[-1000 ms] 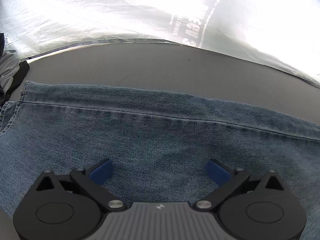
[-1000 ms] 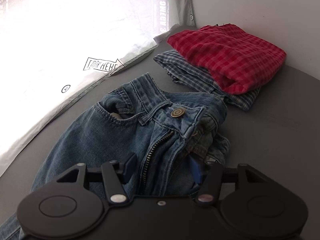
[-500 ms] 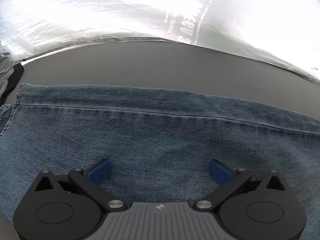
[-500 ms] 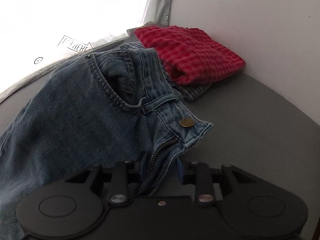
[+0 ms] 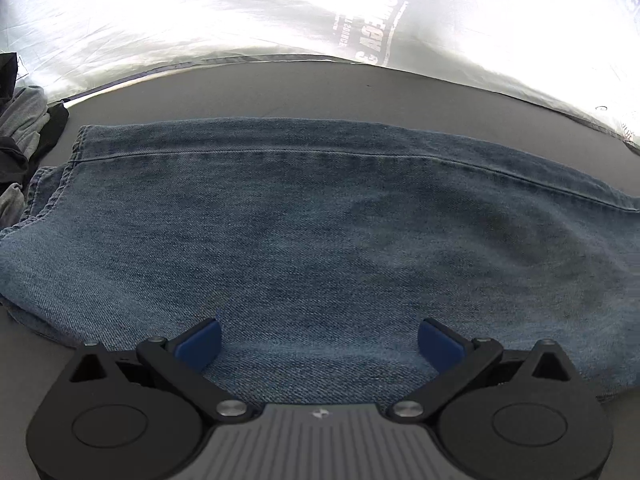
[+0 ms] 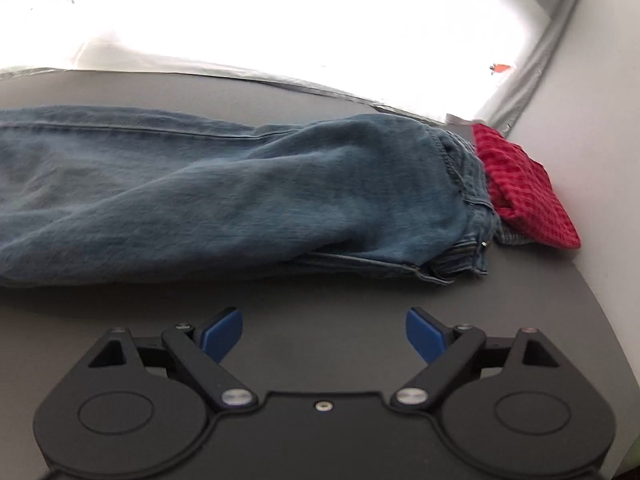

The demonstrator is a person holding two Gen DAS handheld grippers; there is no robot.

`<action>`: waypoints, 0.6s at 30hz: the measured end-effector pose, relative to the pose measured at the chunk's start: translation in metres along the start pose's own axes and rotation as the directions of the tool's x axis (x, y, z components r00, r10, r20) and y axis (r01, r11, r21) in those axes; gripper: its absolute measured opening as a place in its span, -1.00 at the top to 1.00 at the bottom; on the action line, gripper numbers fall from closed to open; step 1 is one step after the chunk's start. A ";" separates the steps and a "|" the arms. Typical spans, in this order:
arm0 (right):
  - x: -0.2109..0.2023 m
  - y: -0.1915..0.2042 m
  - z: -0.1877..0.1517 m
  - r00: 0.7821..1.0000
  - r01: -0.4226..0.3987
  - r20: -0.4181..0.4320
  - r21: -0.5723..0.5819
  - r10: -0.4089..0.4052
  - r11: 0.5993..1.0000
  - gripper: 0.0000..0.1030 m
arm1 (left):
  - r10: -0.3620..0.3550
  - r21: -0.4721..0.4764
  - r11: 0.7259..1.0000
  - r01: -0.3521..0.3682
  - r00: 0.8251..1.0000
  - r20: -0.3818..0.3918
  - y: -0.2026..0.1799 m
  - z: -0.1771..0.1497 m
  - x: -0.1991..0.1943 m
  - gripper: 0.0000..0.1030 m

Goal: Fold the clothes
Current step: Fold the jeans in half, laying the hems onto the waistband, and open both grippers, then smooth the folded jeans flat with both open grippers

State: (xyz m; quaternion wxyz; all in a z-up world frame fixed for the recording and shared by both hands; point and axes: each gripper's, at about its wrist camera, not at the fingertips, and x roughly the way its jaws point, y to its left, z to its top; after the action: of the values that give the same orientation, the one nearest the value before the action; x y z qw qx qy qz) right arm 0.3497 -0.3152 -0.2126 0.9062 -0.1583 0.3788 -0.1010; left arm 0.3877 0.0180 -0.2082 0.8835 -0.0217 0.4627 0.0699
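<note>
A grey bench (image 5: 304,88) carries everything, and a bright white sheet (image 5: 200,12) printed with carrots and lettering runs along its far edge. The largest thing on the bench is a pair of blue jeans (image 5: 320,220), lying stretched across it, folded lengthwise with one side laid over the other. In the right wrist view the jeans (image 6: 224,196) run from the left edge to the waistband at the right, where the cloth bulges up and the waist end touches a stack of folded clothes. That stack sits against the white wall: a red checked cloth (image 6: 524,196) on top, with a grey checked cloth (image 6: 510,237) showing just under it. At the far left of the left wrist view lies a heap of grey and black clothes (image 5: 24,136), just beside the leg hems.

The left gripper (image 5: 319,340) hangs over the lower part of the denim, its jaws spread wide with nothing between them. The right gripper (image 6: 323,334) sits over bare bench just in front of the jeans, jaws likewise wide apart and holding nothing.
</note>
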 end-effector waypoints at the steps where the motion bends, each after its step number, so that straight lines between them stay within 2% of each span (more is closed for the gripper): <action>1: -0.004 0.015 -0.002 1.000 -0.008 0.025 -0.045 0.009 0.999 -0.76 | -0.021 0.062 0.998 0.020 1.000 0.023 -0.008 -0.003 -0.007 -1.00; 3: -0.009 0.037 -0.001 0.998 -0.005 0.068 -0.119 0.013 0.993 -0.77 | -0.067 0.186 0.981 0.054 0.996 0.066 -0.023 -0.010 -0.020 -1.00; 5: -0.012 0.052 0.007 0.994 0.014 0.110 -0.155 0.003 0.988 -0.77 | -0.118 0.308 0.948 0.081 0.988 0.102 -0.039 -0.017 -0.033 -1.00; 6: -0.012 0.054 0.014 0.992 0.027 0.127 -0.149 -0.008 0.989 -0.77 | -0.144 0.374 0.923 0.091 0.983 0.117 -0.047 -0.021 -0.038 -1.00; 7: -0.011 0.055 0.021 0.989 0.041 0.144 -0.142 -0.020 0.989 -0.77 | -0.170 0.462 0.882 0.093 0.977 0.127 -0.057 -0.026 -0.040 -1.00; 9: -0.009 0.047 0.038 0.984 0.062 0.172 -0.114 -0.041 0.992 -0.79 | -0.211 0.571 0.814 0.106 0.970 0.120 -0.074 -0.033 -0.037 -1.00; 12: 0.000 0.027 0.068 0.980 0.094 0.185 -0.074 -0.078 0.993 -0.84 | -0.185 0.614 0.787 0.059 0.972 0.142 -0.092 -0.033 -0.024 -1.00; 15: 0.017 0.016 0.086 0.985 0.105 0.144 -0.089 -0.092 0.991 -0.86 | -0.133 0.557 0.830 0.002 0.972 0.196 -0.096 -0.021 -0.014 -1.00; 18: 0.023 0.012 0.087 0.991 0.090 0.108 -0.103 -0.079 0.991 -0.86 | -0.124 0.445 0.895 0.032 0.976 0.181 -0.085 0.001 -0.003 -1.00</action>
State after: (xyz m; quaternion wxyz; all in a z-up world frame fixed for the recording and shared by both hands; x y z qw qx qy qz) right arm 0.4291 -0.2929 -0.1745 0.9098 -0.2277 0.3291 -0.1104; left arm 0.3990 -0.0667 -0.2076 0.9104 0.1670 0.3719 -0.0702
